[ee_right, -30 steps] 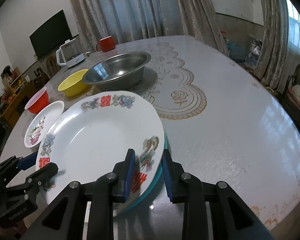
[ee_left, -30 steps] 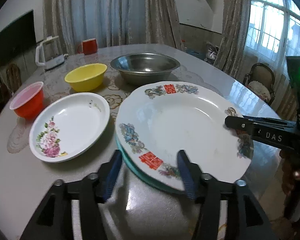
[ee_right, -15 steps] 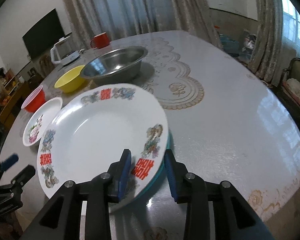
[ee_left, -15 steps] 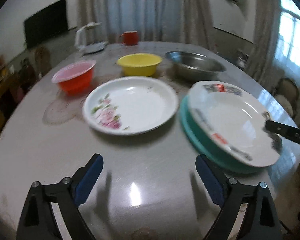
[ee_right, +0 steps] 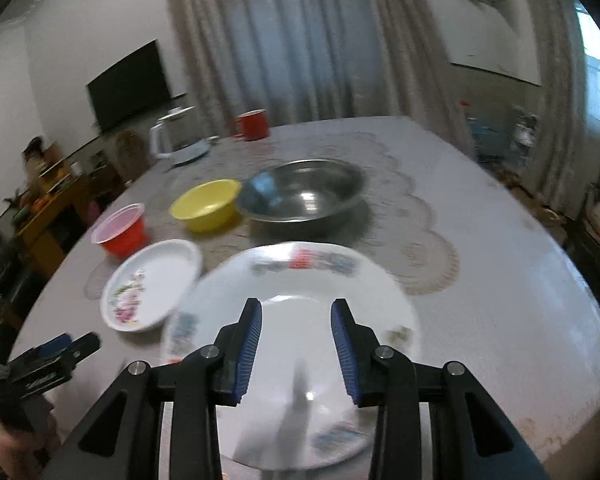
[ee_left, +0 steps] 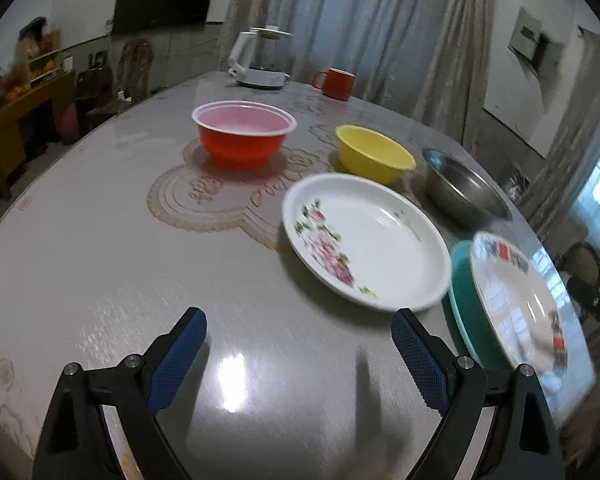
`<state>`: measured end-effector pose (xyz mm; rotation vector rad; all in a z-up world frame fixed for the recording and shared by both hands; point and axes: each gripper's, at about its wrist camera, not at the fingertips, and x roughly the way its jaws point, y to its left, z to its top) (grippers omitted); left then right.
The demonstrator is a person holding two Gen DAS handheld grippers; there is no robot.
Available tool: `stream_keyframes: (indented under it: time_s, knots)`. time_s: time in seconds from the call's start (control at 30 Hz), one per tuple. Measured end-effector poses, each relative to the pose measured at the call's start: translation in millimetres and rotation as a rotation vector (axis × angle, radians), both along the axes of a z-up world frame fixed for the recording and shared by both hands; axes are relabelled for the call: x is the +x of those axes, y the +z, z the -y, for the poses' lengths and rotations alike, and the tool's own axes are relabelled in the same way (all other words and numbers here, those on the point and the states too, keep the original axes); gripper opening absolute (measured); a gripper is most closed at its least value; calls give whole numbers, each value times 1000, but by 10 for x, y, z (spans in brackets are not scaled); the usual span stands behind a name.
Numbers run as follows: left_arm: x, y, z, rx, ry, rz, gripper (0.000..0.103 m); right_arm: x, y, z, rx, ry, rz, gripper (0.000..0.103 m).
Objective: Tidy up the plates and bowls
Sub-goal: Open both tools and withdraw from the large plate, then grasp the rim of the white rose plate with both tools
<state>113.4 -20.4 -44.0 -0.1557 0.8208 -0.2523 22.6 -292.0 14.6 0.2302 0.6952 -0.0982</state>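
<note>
The large white plate with red and blue rim patterns [ee_left: 512,292] lies on a teal plate [ee_left: 462,292] at the right. My left gripper [ee_left: 296,324] is open wide over bare table, just short of the rose-pattern plate [ee_left: 364,240]. In the right wrist view my right gripper [ee_right: 296,312] hovers above the large plate [ee_right: 308,280]. Its jaws are opening and nothing is pressed between the pads. Behind the plates stand a red bowl [ee_left: 244,136], a yellow bowl [ee_left: 374,154] and a steel bowl [ee_left: 464,188].
A white kettle [ee_left: 260,60] and a red mug [ee_left: 338,82] stand at the far side of the round table [ee_left: 100,248]. A lace mat [ee_right: 428,256] lies under the bowls. Chairs and a wooden cabinet [ee_left: 16,108] surround the table.
Both grippers let go of the large plate's rim. The left one opened wide and swung left toward the rose plate. The right one rose above the plate while widening.
</note>
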Motion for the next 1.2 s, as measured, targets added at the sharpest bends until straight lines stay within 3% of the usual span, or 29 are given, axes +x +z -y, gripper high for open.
stream_keyframes:
  time_s: [0.23,0.3,0.37,0.43,0.73,0.87,1.03,1.1,1.2]
  knots:
    - [321,34,-47,-26,8,-9,93,529,-19,-462,-4,165,-68,37]
    - [413,9,-20,-22,-6,-20,85,699,-36,-584,-15,209,-73,37]
    - [484,-45,10,-18,-30,-50,69,886,-65,-691,-30,247,-92,37]
    - [536,-100,21,-29,-44,-80,68,1101,-112,-759,-44,269,-123,34]
    - [620,-144,69,-13,-53,-84,68,1694,-400,-813,-102,316,-273,30]
    - [662,-150,125,29,-66,-74,50,1847,-509,-795,-98,350,-328,25]
    - [688,-164,134,32,-83,-63,47,1985,-651,-804,-47,383,-384,19]
    - [684,-165,124,23,-97,-61,46,1972,-667,-856,-71,372,-386,18]
    - [662,-160,85,4,-109,-72,39,1963,-663,-869,-64,356,-379,18]
